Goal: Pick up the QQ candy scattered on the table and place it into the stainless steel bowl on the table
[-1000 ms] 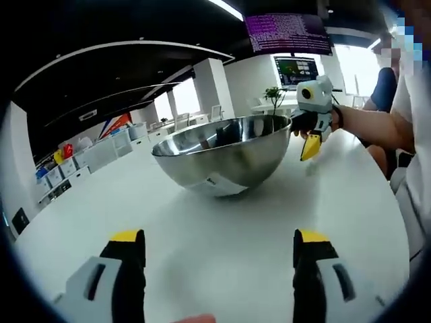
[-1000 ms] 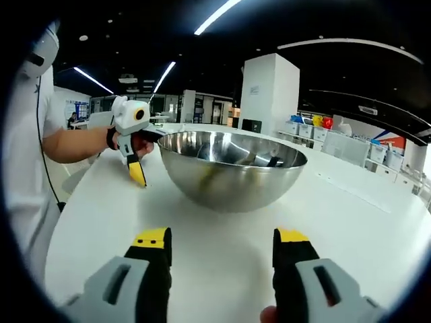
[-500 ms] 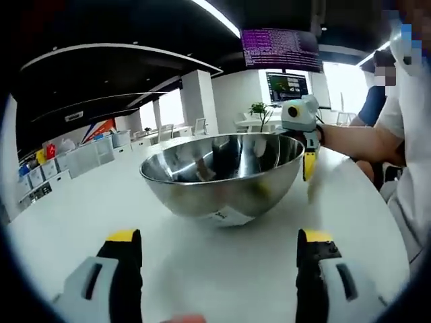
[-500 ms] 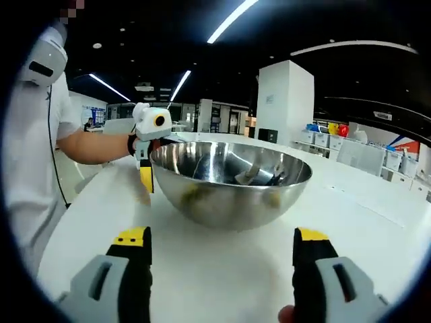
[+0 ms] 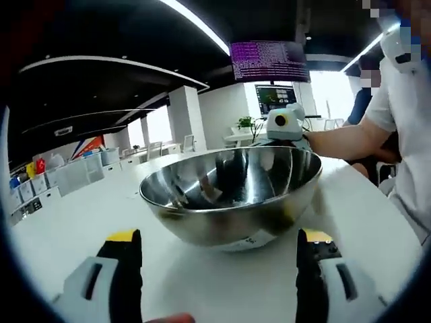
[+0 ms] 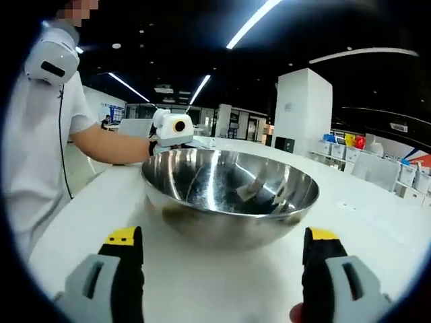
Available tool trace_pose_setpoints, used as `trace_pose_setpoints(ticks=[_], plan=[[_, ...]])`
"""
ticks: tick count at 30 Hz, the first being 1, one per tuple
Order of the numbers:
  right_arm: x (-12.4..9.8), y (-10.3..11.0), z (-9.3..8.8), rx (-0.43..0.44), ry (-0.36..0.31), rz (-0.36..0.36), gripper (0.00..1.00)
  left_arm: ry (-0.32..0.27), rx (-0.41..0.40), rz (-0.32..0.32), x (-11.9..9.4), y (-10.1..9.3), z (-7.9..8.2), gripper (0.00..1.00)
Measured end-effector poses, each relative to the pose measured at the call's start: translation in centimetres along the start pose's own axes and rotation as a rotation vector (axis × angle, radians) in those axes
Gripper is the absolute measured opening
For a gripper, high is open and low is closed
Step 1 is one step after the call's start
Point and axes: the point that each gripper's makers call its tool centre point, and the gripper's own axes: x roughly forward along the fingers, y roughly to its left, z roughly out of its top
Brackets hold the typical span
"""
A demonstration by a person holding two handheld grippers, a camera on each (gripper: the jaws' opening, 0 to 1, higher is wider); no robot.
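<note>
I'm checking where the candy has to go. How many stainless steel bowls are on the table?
1: the stainless steel bowl sits on the white table, straight ahead of the open left gripper and the open right gripper.

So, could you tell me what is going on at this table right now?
A person holds a two-finger gripper in each hand on either side of a stainless steel bowl standing on a white table. The left gripper and right gripper both have their fingers spread open and empty, pointing at the bowl from opposite sides. No candy can be made out on the table around the bowl; what lies inside it is unclear among the reflections.
</note>
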Motion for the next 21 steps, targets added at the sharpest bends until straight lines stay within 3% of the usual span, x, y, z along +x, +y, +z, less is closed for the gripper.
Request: trace_pose_setpoints(ticks=[7,21], plan=[[0.5,-0.2,0.4,0.009,-0.028,0.019,0.97,0.005,0.016,-0.035,0.9,-0.6,0.1,0.95],[1.7,-1.0,0.7,0.033,-0.054,0.001,0.94,-0.004,0.038,-0.035,1.7,0.0,0.4,0.95]])
